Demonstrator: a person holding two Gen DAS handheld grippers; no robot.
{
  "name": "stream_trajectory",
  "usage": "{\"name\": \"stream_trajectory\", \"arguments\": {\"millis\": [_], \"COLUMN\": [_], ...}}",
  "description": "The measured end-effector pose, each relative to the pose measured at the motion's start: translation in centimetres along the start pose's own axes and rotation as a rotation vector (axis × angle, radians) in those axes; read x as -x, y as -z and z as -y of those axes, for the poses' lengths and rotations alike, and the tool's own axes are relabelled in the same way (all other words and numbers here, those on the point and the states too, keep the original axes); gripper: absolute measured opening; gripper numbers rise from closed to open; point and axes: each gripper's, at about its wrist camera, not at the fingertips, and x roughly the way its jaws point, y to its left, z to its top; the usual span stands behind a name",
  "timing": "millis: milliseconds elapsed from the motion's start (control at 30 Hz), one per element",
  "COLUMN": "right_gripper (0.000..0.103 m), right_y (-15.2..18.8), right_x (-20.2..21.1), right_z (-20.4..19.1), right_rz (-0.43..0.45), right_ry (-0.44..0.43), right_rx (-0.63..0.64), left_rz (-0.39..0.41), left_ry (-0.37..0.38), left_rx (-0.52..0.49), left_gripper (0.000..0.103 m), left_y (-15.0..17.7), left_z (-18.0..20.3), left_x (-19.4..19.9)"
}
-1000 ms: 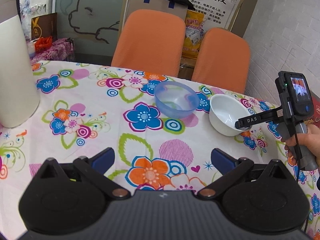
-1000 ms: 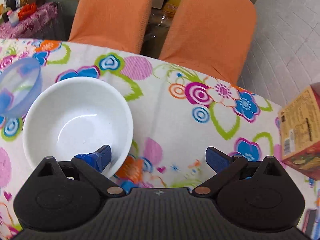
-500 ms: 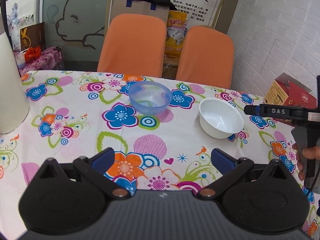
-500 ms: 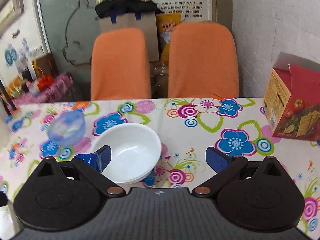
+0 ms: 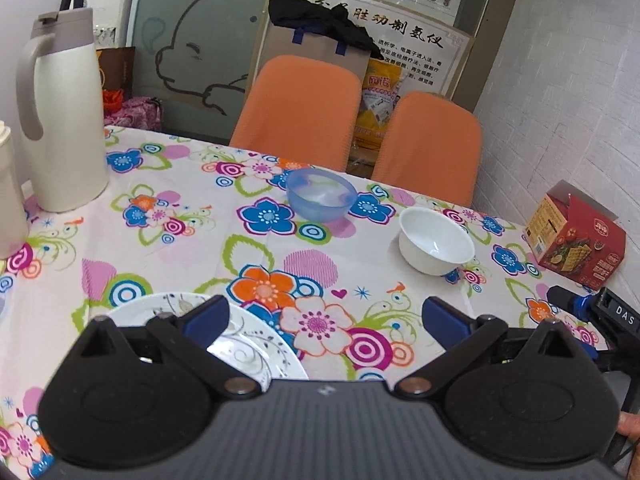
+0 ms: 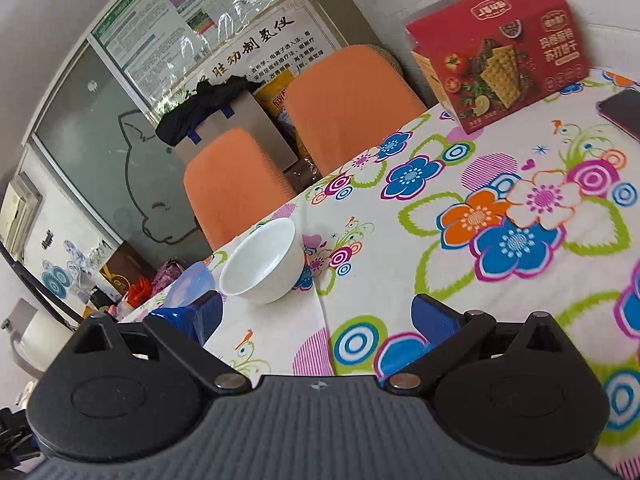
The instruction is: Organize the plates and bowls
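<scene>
A white bowl (image 5: 436, 240) stands upright on the flowered tablecloth (image 5: 168, 264), right of centre. Behind it to the left is a translucent blue bowl (image 5: 321, 194). A white plate with a dark leaf pattern (image 5: 248, 344) lies near the front, partly under my left gripper (image 5: 326, 320), which is open and empty above the cloth. In the right wrist view the white bowl (image 6: 262, 266) sits ahead to the left, with the blue bowl (image 6: 188, 286) beyond it. My right gripper (image 6: 316, 314) is open, tilted, and holds nothing.
A tall cream thermos jug (image 5: 60, 116) stands at the table's far left. A red cracker box (image 5: 576, 240) sits at the right edge, and a dark phone (image 6: 622, 110) lies near it. Two orange chairs (image 5: 300, 112) back the far side of the table.
Both grippers pulled back from the bowls. The white plate came into the left view under the left gripper. The right gripper let go of the white bowl's rim and tilted.
</scene>
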Motion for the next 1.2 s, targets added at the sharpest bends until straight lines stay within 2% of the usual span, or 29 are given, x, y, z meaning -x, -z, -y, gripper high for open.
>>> {"name": "stream_trajectory", "arguments": {"millis": [100, 233, 433, 733, 1200], "right_gripper": [0.089, 0.089, 0.089, 0.089, 0.089], "right_y": [2.2, 4.9, 6.9, 9.2, 10.8], "right_x": [3.2, 6.5, 8.7, 9.5, 9.0], "right_z": [-0.3, -0.9, -3.6, -6.3, -7.2], "right_rz": [0.036, 0.075, 0.076, 0.035, -0.011], "right_ry": [-0.008, -0.027, -0.02, -0.031, -0.006], "right_rx": [-0.035, -0.102, -0.016, 0.072, 0.099], "left_rz": [-0.001, 0.043, 0.121, 0.146, 0.108], "left_ry": [0.029, 0.059, 0.043, 0.074, 0.084], "left_rx": [-0.014, -0.031, -0.019, 0.051, 0.106], "left_gripper": [0.102, 0.102, 0.102, 0.102, 0.102], "left_y": [1.2, 3.1, 5.3, 5.9, 6.6], "left_z": [0.6, 0.7, -1.3, -4.1, -6.0], "left_x": [1.5, 4.6, 8.6, 10.6, 9.8]}}
